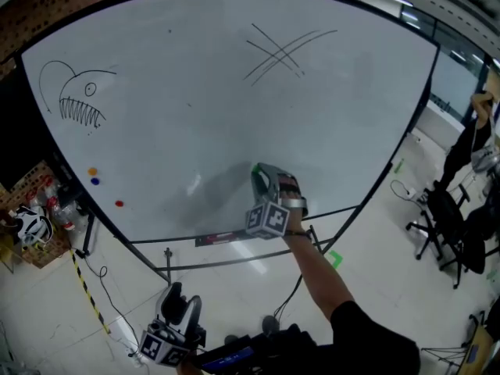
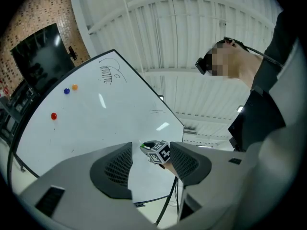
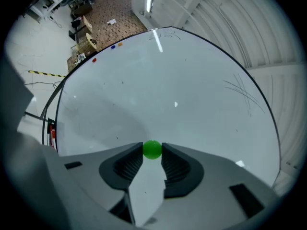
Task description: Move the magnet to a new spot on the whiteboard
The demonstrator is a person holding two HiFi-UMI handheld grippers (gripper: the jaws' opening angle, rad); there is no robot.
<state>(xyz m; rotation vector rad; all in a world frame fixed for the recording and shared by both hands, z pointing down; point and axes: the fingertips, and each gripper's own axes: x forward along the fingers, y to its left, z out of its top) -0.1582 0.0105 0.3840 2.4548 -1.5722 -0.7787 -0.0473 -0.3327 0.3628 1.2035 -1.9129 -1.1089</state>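
A small green ball magnet (image 3: 152,149) is pinched between the jaw tips of my right gripper (image 3: 152,151), which is shut on it. In the head view this right gripper (image 1: 264,184) is held up against the lower middle of the whiteboard (image 1: 234,108). Whether the magnet touches the board I cannot tell. My left gripper (image 1: 178,309) hangs low near the floor, away from the board. In its own view the left gripper (image 2: 151,166) is open with nothing between its jaws, and the right gripper's marker cube (image 2: 158,152) shows beyond them.
An orange magnet (image 1: 92,172), a blue magnet (image 1: 94,181) and a red magnet (image 1: 119,204) sit near the board's left edge. A fish sketch (image 1: 78,100) and crossed lines (image 1: 285,53) are drawn on it. Office chairs (image 1: 449,225) stand at the right, boxes (image 1: 31,225) at the left.
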